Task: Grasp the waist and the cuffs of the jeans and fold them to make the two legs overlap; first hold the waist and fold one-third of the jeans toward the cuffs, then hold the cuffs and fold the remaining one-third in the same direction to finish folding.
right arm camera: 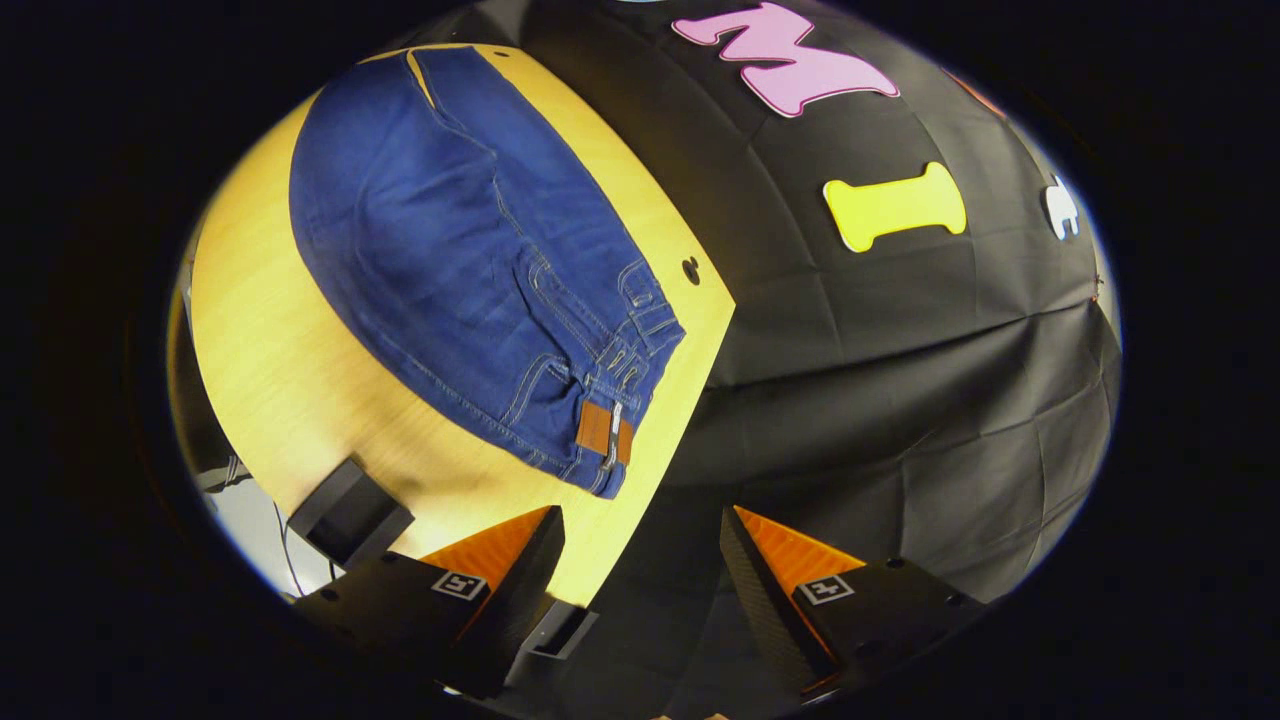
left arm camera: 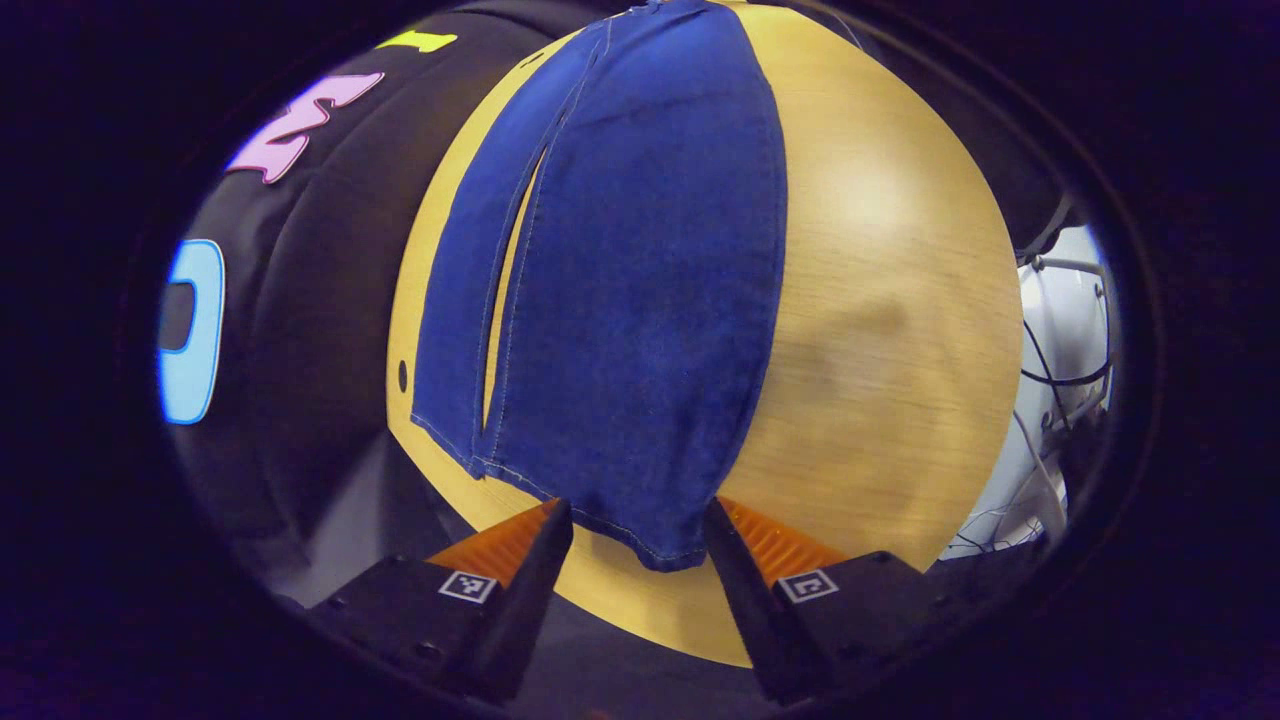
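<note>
1. One wooden table (left arm camera: 880, 300) carries the jeans (left arm camera: 640, 300), laid flat, legs side by side.
2. Waist (right arm camera: 610, 400) lies near the table's edge.
3. Left gripper (left arm camera: 638, 530) hangs spread around the cuffs (left arm camera: 600, 510).
4. Right gripper (right arm camera: 640, 560) hangs spread, short of the waist.

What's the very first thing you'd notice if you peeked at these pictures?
The big blue jeans lying flat on the yellow wooden table grab the eye. In the left gripper view the cuffs lie right before the open left gripper. In the right gripper view the waist with its brown patch lies near the table's edge, ahead of the open right gripper.
</note>
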`<state>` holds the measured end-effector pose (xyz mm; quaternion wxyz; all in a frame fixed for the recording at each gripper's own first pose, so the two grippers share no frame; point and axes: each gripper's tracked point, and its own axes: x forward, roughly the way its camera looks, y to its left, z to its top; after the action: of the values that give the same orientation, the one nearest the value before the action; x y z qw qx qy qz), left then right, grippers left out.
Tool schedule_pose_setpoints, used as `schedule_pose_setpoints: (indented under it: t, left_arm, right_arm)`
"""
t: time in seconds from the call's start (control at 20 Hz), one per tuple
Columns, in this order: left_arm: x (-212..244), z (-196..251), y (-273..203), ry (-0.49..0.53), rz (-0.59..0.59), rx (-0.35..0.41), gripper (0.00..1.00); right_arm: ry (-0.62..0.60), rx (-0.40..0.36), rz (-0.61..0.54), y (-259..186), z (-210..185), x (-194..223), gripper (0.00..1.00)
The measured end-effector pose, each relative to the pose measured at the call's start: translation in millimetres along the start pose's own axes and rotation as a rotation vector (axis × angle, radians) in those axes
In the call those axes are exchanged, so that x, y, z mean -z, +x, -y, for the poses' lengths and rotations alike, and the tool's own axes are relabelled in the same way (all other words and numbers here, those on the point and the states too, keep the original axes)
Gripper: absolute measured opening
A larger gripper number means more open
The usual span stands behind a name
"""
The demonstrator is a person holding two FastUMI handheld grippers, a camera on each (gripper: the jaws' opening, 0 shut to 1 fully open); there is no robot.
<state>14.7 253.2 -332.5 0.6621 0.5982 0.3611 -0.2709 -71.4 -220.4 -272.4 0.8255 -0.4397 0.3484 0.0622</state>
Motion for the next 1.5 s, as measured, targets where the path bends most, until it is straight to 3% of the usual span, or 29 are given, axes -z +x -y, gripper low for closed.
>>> schedule_pose_setpoints:
  t: [0.05,0.1,0.2,0.25,0.3,0.35,0.5,0.7,0.8,1.2,1.3,1.45,1.5]
  left_arm:
    - [-2.5,-0.6,-1.1,-0.006,0.006,0.011,0.69]
    - [-8.7,5.3,-1.2,-0.012,0.006,0.045,0.66]
    - [-9.1,9.9,0.0,-0.021,-0.003,0.091,0.41]
    - [-9.6,10.2,0.0,-0.025,-0.007,0.103,0.36]
    - [-7.0,7.9,3.2,-0.03,-0.015,0.104,0.42]
    - [-7.9,7.7,1.9,-0.033,-0.013,0.102,0.22]
    - [-9.8,8.8,6.7,-0.051,-0.005,0.104,0.14]
    - [-11.0,8.6,4.7,-0.043,-0.003,0.097,0.1]
    - [-9.7,8.1,3.6,-0.039,-0.011,0.084,0.1]
    - [-8.3,5.9,3.3,-0.064,-0.03,0.051,0.1]
    - [-8.6,6.2,3.6,-0.067,-0.031,0.053,0.1]
    - [-8.5,5.9,4.3,-0.07,-0.037,0.058,0.1]
    - [-9.0,5.9,3.1,-0.076,-0.035,0.061,0.1]
  right_arm:
    - [-0.011,0.002,-0.002,-0.1,2.0,2.2,0.96]
    - [-0.027,0.003,-0.004,-0.4,3.9,4.0,0.96]
    - [-0.065,0.007,-0.007,1.8,8.2,7.5,0.96]
    - [-0.095,0.01,-0.007,5.9,11.8,8.5,0.96]
    - [-0.132,0.015,0.0,8.9,15.8,7.8,0.96]
    - [-0.184,0.021,0.015,12.3,20.0,4.7,0.96]
    - [-0.398,0.016,0.075,21.8,22.7,-3.2,0.96]
    - [-0.693,-0.078,0.138,38.4,-12.1,4.4,0.96]
    - [-0.741,-0.129,0.136,51.5,-28.9,10.4,0.96]
    - [-0.857,-0.174,0.195,102.7,-56.0,-22.4,0.95]
    - [-0.811,-0.245,0.15,106.1,-65.1,-8.0,0.87]
    - [-0.815,-0.263,0.14,117.7,-64.4,-12.2,0.29]
    - [-0.769,-0.285,0.125,121.5,-65.0,-11.2,0.3]
